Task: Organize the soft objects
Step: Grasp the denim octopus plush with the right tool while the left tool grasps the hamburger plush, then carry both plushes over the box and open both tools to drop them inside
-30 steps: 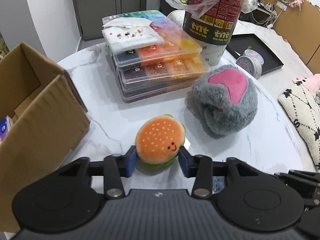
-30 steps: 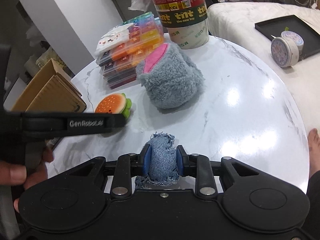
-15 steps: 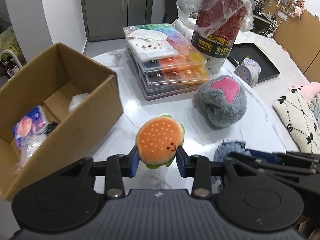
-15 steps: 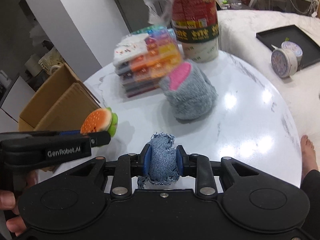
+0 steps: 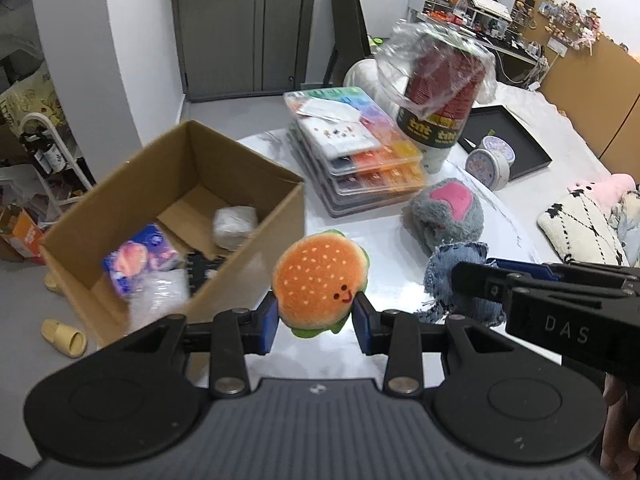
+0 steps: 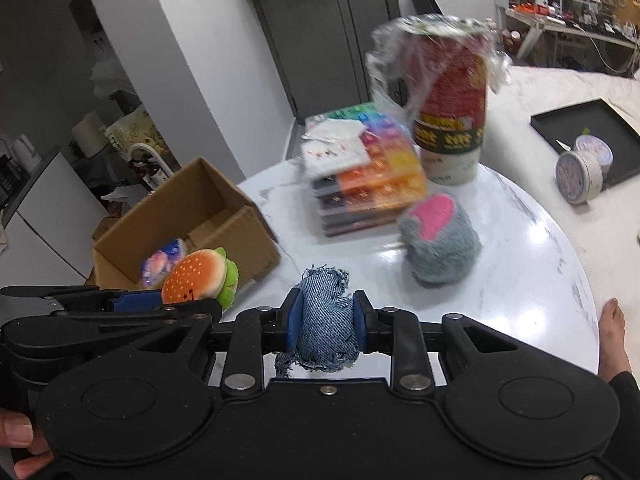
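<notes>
**A:** How were my grippers sitting?

**B:** From my seat, the left gripper (image 5: 316, 322) tilted downward, its blue pads clamped on the plush hamburger (image 5: 318, 280) at lower centre, held above the white marble table (image 5: 384, 236). The right gripper (image 6: 325, 328) tilted down too, pads pressed on a roll of frayed denim cloth (image 6: 326, 320) at lower centre of its own view.

**A:** What did each camera give me that the other didn't?

**B:** The left view looked into the cardboard box (image 5: 256, 248) at middle left: a pale wrapped bundle (image 5: 234, 224) and a blue-and-pink packet (image 5: 136, 258) inside, and a yellow slipper (image 5: 64, 338) on the floor. The right view showed a bare foot (image 6: 612, 332) at right edge. Both showed the grey-and-pink plush (image 5: 448, 212) lying on the table beside the stacked bead cases (image 5: 360, 156).
</notes>
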Available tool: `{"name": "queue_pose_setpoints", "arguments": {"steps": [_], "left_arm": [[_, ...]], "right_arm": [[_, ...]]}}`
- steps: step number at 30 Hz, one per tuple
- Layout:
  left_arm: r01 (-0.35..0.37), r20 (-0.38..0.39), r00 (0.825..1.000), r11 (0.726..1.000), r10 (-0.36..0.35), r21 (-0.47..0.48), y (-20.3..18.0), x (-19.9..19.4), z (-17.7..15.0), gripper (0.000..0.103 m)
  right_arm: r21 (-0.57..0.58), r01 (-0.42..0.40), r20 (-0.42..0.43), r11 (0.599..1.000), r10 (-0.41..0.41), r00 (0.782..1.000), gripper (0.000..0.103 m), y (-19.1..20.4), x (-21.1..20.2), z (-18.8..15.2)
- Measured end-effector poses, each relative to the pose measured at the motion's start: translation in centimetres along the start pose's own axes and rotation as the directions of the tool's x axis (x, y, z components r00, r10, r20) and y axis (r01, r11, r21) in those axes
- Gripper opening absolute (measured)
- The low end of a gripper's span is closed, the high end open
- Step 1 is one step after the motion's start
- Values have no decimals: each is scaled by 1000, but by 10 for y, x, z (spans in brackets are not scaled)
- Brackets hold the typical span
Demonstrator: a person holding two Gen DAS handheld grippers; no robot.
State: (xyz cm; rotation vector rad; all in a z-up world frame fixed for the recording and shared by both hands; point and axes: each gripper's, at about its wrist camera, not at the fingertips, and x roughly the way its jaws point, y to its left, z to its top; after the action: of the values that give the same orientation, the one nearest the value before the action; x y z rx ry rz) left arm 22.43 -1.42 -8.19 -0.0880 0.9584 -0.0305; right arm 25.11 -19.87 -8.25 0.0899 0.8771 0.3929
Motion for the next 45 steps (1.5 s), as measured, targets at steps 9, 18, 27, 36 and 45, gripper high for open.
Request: {"name": "queue_pose_setpoints", "arguments": {"steps": [9, 18, 27, 36, 45], "left_arm": [[-18, 21, 1000, 1000, 18, -17, 32, -26, 3, 38], [-36, 46, 998, 999, 37, -27, 57, -43, 12, 38], [-67, 55, 996, 996, 70, -52, 83, -44, 24, 38], [-77, 45, 996, 994, 80, -71, 100, -31, 35, 38], [-77, 12, 997, 993, 79, -87, 111, -7, 44, 38]], "right_arm": [[-35, -9, 26, 999, 10, 1000, 26, 29, -8, 11], [-62, -29, 58, 998, 33, 998, 26, 52, -14, 21], [-89, -69, 60, 994, 74, 995, 26, 72, -4, 34], [-113, -79, 55, 990, 85, 995, 26, 86, 8, 42], [-118, -77, 39, 990, 82, 996, 26, 92, 24, 52]]}}
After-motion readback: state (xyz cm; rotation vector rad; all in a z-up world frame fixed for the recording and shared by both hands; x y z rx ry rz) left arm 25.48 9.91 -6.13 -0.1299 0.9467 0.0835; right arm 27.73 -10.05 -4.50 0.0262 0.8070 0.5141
